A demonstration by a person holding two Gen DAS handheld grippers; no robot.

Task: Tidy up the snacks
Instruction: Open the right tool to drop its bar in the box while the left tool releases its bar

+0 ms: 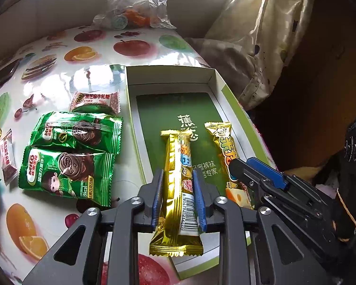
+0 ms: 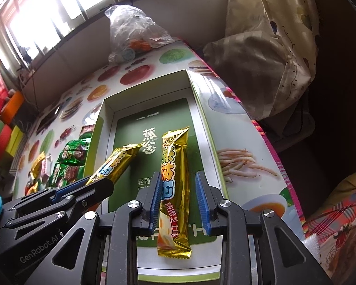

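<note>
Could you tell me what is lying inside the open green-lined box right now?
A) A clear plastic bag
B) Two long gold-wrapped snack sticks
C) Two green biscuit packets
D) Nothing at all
B: two gold-wrapped snack sticks lie side by side in the box, while the green biscuit packets sit on the tablecloth beside it.

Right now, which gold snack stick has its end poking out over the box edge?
The gold stick between the left gripper fingers: its near end hangs over the box rim. The other gold stick lies wholly inside.
</note>
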